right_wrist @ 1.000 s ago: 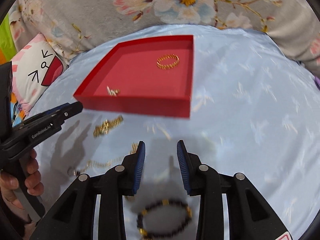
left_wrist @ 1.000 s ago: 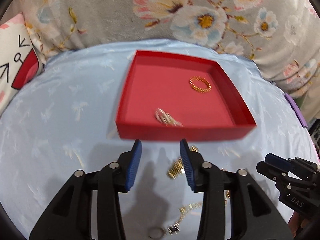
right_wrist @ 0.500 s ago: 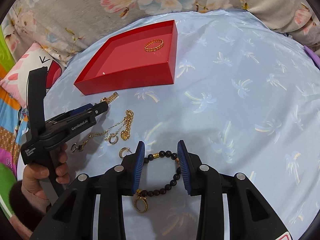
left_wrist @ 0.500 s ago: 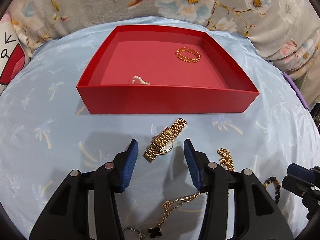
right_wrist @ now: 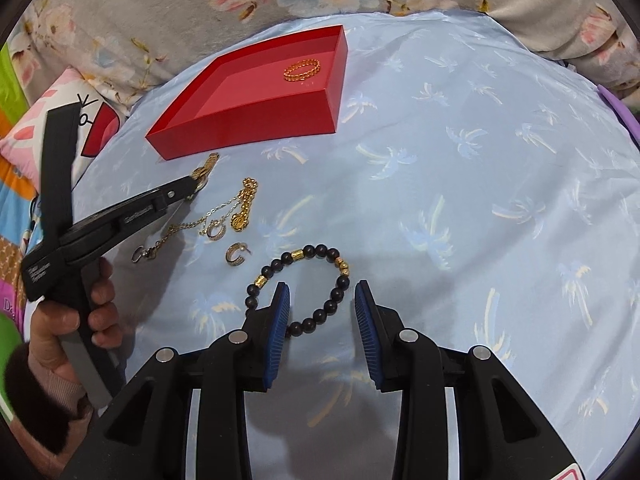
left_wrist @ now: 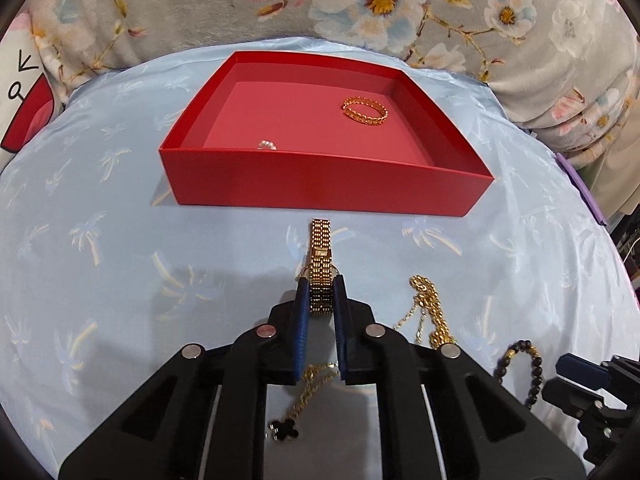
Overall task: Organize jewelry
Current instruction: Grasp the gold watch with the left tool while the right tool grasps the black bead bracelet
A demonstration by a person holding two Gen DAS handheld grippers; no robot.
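A gold watch (left_wrist: 321, 240) lies on the pale blue cloth just in front of the red box (left_wrist: 320, 184). My left gripper (left_wrist: 321, 280) is shut on its near band end, and the right wrist view shows it (right_wrist: 196, 182) side-on at the watch (right_wrist: 206, 168). In the box lie a gold bangle (left_wrist: 365, 110) and a small pearl piece (left_wrist: 267, 145). My right gripper (right_wrist: 321, 286) stands open low over a black bead bracelet (right_wrist: 320, 250). The bracelet's right side runs between the fingers, and the pads do not touch it.
A gold chain (right_wrist: 244, 208), a thin necklace with a black clover charm (left_wrist: 283, 430) and two hoop earrings (right_wrist: 236, 254) lie between the two grippers. A person's hand (right_wrist: 60, 328) holds the left tool. Floral fabric and a cartoon pillow (right_wrist: 60, 112) ring the cloth.
The left gripper's jaws went from open around the watch to shut on its band, and the watch now lies in line with the fingers. The right gripper moved over the bead bracelet.
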